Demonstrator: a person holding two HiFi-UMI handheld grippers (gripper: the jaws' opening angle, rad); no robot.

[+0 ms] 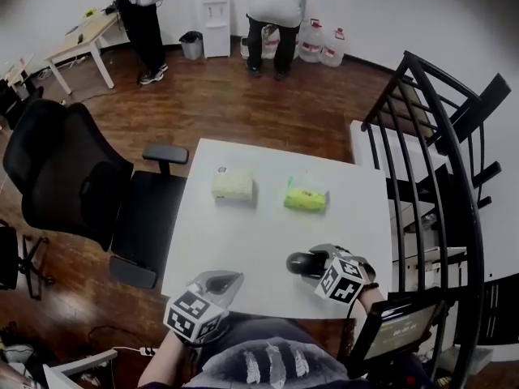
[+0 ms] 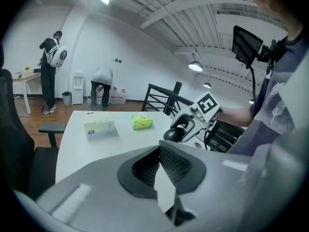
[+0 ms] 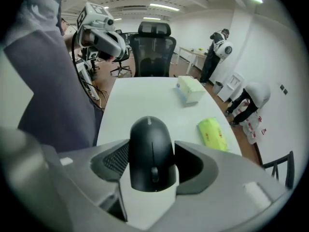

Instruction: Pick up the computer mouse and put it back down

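Note:
A black computer mouse [image 1: 300,262] hangs above the near right part of the white table [image 1: 243,241], and my right gripper [image 1: 315,264] is shut on it. In the right gripper view the mouse [image 3: 150,151] fills the space between the two jaws, its scroll wheel toward the camera, pads pressing on both of its sides. The left gripper view shows the same mouse [image 2: 174,134] clear of the tabletop. My left gripper [image 1: 223,282] sits at the table's front edge, left of the mouse. Its fingertips [image 2: 159,149] meet with nothing between them.
A pale tissue pack [image 1: 233,185] and a green pack [image 1: 306,198] lie side by side at the table's far half. A black office chair [image 1: 73,177] stands at the left, a black metal chair [image 1: 438,128] at the right. Two people stand by the far wall.

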